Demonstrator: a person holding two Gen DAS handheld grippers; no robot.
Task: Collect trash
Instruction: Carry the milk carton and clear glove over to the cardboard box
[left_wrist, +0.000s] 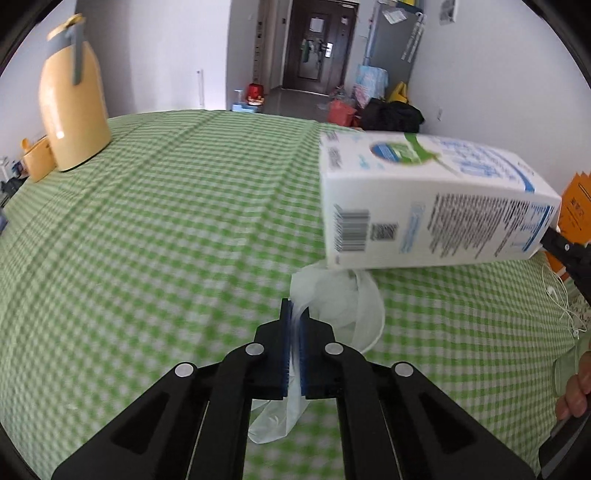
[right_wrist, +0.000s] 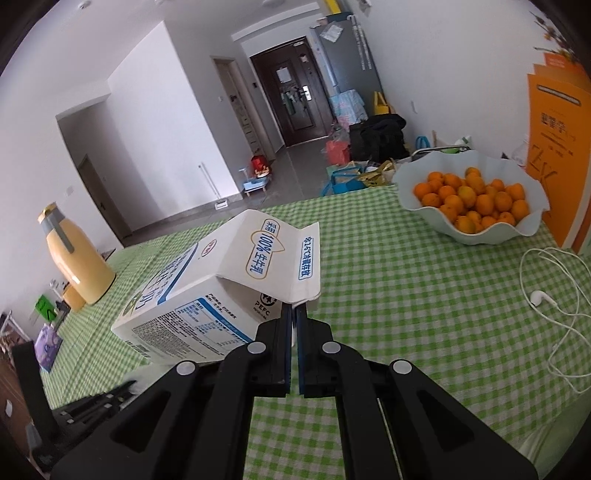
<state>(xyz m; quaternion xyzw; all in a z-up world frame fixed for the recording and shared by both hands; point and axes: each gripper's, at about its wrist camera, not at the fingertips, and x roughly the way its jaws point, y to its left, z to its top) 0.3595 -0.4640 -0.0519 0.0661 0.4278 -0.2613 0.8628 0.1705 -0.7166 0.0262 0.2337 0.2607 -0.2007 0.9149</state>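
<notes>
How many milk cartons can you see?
1. The milk carton is tipped on its side above the green checked tablecloth, its top flap pinched by the right gripper. Nothing suggests another, though the whole table isn't in view.

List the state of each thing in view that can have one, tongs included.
left tongs: shut on the plastic bag
plastic bag: crumpled, pinched at one edge
right tongs: shut on the milk carton's top flap
milk carton: tipped on its side, held off the tablecloth
yellow jug: upright, lid on
fruit bowl: full of oranges
</notes>
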